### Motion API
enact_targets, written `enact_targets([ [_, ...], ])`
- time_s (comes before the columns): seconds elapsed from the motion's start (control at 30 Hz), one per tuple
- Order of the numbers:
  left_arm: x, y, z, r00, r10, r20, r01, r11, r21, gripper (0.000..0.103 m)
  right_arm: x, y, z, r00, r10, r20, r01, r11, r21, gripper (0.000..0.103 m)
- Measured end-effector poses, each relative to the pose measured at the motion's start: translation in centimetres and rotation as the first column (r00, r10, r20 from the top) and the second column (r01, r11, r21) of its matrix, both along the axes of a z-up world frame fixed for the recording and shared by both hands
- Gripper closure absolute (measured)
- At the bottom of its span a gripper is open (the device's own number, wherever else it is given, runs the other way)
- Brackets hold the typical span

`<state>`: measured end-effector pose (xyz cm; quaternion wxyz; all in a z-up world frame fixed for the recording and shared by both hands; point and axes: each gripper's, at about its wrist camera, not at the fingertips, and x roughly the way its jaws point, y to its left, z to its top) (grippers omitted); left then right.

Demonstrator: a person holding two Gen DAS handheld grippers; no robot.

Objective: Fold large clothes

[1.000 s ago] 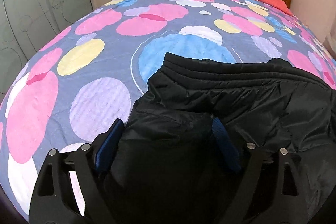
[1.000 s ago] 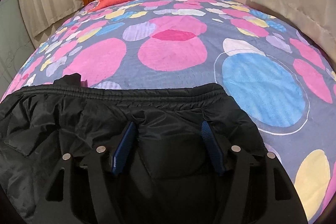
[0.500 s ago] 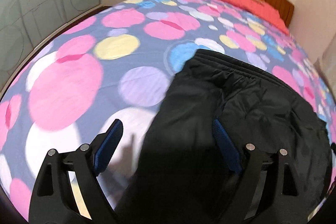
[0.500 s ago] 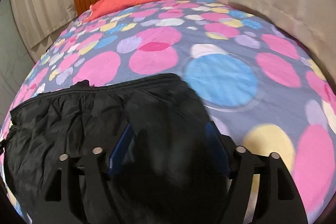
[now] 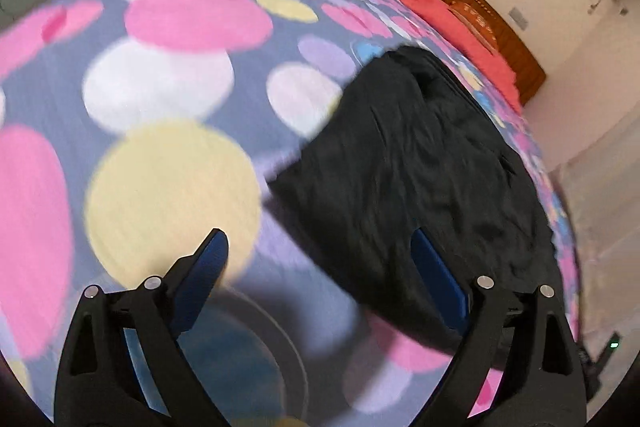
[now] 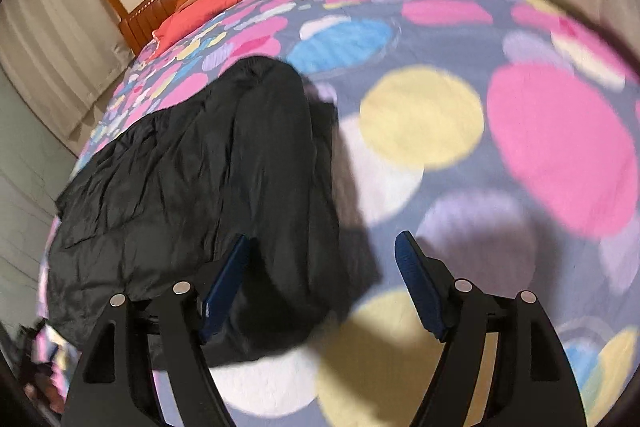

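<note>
A black garment lies spread flat on the bedspread, a gray cover with pink, yellow and white circles. The left gripper has its 2 blue-padded fingers spread wide with nothing between them, above the bedspread beside the garment's edge. The right gripper is equally wide and empty, over the garment's other edge.

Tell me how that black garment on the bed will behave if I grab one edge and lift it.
The black garment would probably drape and sag, since it lies creased. Its faint sheen suggests a slick fabric that may slide on the spotted bedspread. It looks thick, perhaps padded, so folds may spring open.
</note>
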<state>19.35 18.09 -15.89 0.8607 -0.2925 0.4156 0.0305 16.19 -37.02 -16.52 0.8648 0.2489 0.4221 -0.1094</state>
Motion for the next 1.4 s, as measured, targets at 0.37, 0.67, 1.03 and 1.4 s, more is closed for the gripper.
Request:
enact_targets([
  [0.37, 3.2, -0.5, -1.1, 0.995, 0.104, -0.001, -0.104, 0.992, -0.073, 0.011, 1.1, 1.5, -1.7, 0.997, -0.066, 0.038, 0.063, 0.996, 0.069, 0.043],
  [0.67, 3.0, -1.1, -0.5, 0.998, 0.049, 0.045, -0.047, 0.998, -0.052, 0.081, 0.4, 2.2, -1.1, 0.994, -0.048, 0.100, 0.040, 0.996, 0.079, 0.076],
  [1.03, -1.9, -0.5, 0.7, 0.998, 0.038, 0.044, -0.036, 0.998, -0.051, 0.084, -4.7, 2.5, -0.2, 0.995, -0.020, 0.102, 0.011, 0.996, 0.091, 0.077],
  [1.4, -9.3, 0.6, 0.6, 1.000, 0.023, 0.021, -0.022, 0.998, -0.055, 0.084, -10.7, 2.6, -0.3, 0.996, 0.012, 0.085, -0.019, 0.996, 0.090, 0.077],
])
